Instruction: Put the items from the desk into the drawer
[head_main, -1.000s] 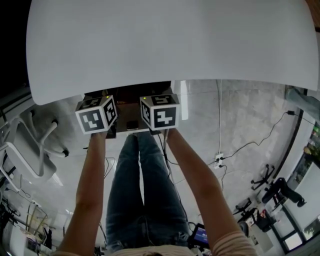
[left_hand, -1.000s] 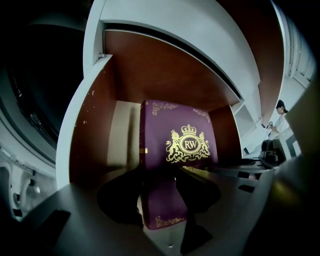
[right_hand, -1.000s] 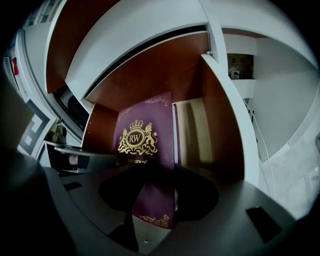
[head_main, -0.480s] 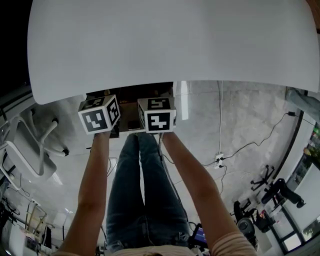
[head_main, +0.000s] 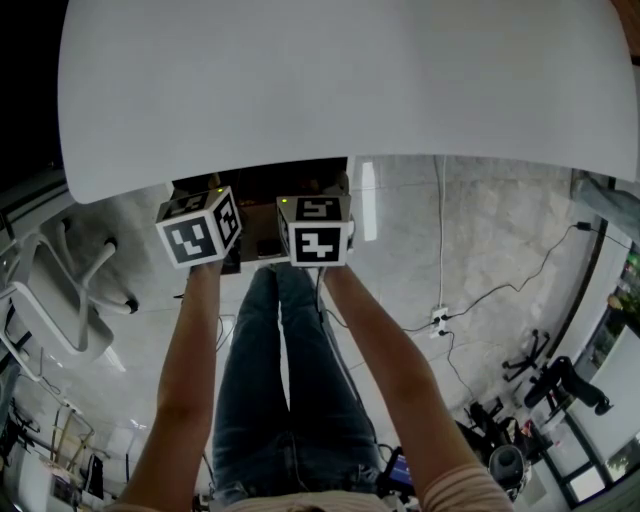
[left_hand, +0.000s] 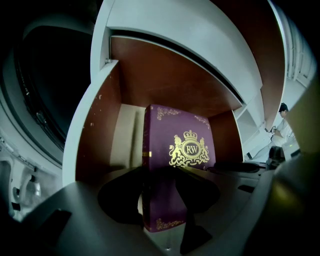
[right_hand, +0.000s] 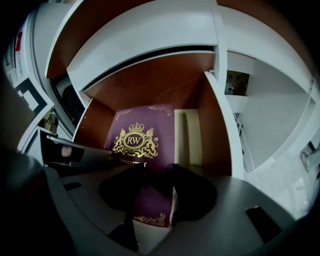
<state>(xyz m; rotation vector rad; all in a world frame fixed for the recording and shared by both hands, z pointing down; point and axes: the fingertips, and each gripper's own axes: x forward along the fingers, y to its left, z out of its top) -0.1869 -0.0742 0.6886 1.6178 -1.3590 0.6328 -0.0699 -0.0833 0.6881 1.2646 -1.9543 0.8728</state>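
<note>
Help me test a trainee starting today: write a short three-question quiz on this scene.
1. True or false: only the left hand-held gripper is shut on the purple book.
2. Which letters stand in the book's gold crest? A) RW B) KL C) MT
3. Fill in: the book sits inside the open ____.
Key: 1 false, the right hand-held gripper grips it too; 2 A; 3 drawer.

Purple, gold-crested book (left_hand: 166, 131); brown drawer (left_hand: 160, 75)
</note>
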